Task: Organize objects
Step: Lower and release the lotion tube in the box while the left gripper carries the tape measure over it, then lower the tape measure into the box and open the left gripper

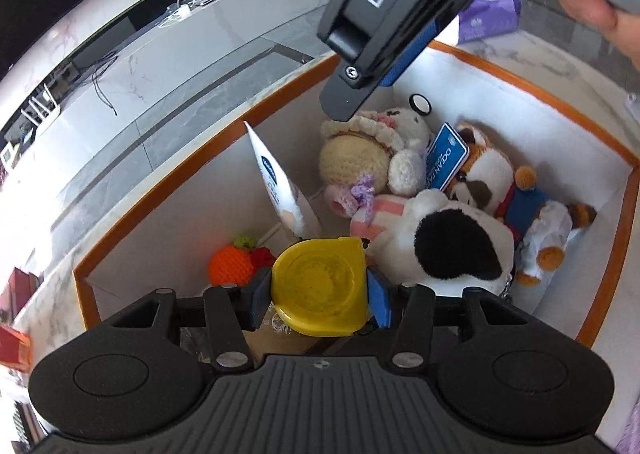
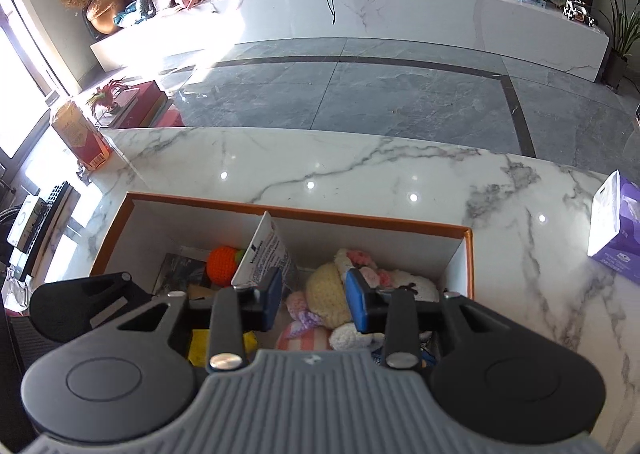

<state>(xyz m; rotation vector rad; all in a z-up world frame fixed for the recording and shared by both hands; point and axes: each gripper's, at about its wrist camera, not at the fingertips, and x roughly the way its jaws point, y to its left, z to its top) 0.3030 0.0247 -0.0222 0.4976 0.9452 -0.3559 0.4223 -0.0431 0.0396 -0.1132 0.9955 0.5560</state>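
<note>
The marble worktop point(image 2: 360, 174) carries a white box with an orange rim point(image 2: 360, 219), set toward its near left part, and a purple tissue pack point(image 2: 616, 230) well apart at the far right edge. Inside the box, a white tube with blue print point(image 1: 276, 178) leans upright and roughly divides the contents: to its right lie a black-and-white plush toy point(image 1: 452, 242), a brown-and-white plush dog in blue clothing point(image 1: 504, 186), a cream crocheted doll with a pink-trimmed bonnet point(image 1: 360, 158) and a blue card point(image 1: 446, 156) wedged between doll and dog; to its left sits an orange crocheted fruit point(image 1: 232, 264), touching a small red crocheted piece point(image 1: 262, 256). My left gripper point(image 1: 318, 288) hangs over the near side of the box and pinches a yellow round-fronted case point(image 1: 320, 286), both blue pads pressed on its sides, so the case is held in the air above the box and not yet set down. My right gripper point(image 2: 312, 300) hovers over the box above the crocheted doll, its jaws spread apart with nothing between them and touching no item; in the left wrist view it appears from above, at the far right, with part of my hand point(image 1: 600, 10) on its handle.
</note>
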